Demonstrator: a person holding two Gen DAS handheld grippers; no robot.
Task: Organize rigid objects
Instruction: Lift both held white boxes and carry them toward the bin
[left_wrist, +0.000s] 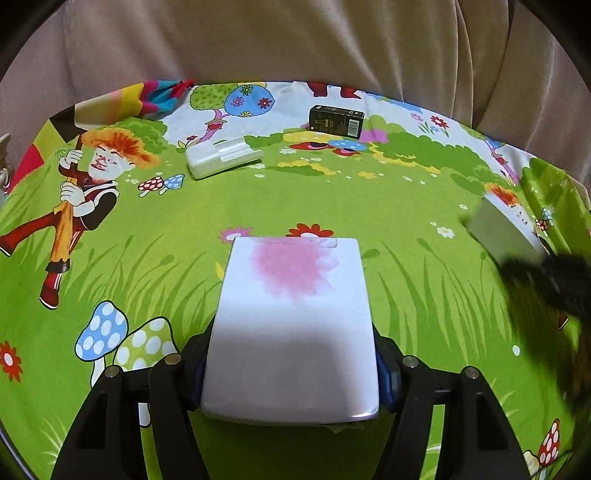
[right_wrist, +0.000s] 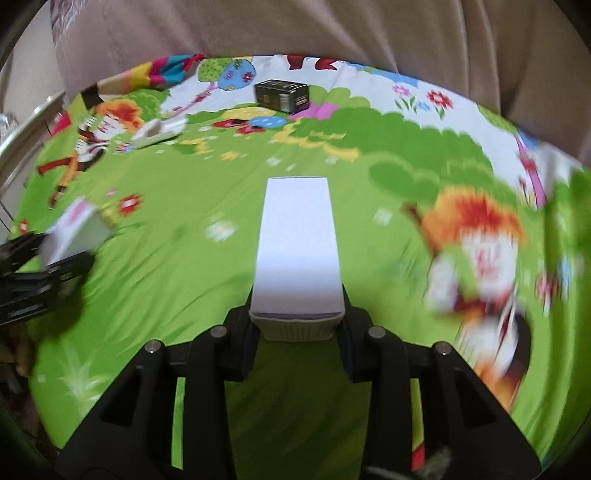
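Fingers of the left gripper (left_wrist: 290, 384) press against both long sides of a white box with a pink blotch (left_wrist: 291, 314), holding it at its near end, low over the table (left_wrist: 332, 199). Fingers of the right gripper (right_wrist: 297, 334) stand narrower and clamp a slimmer white box (right_wrist: 297, 251) the same way, its ribbed near end showing between them.

A bright cartoon cloth of grass, mushrooms and trees covers the table, with beige curtain (left_wrist: 295, 40) behind it. At the far side lie two more things: a flat white case (left_wrist: 223, 157) to the left and a small black box (left_wrist: 336, 122) to its right, well apart from each other.

Both hands appear to be carrying their boxes toward a place to set them down. The right view is smeared with motion, while the left view is sharp.

To do this step well, judging from the scene: keep each box level, bring it down until its underside rests flat on the cloth, and line it up beside the far things before the fingers let go. Keep the two grippers clear of each other, since each shows at the edge of the other's view.
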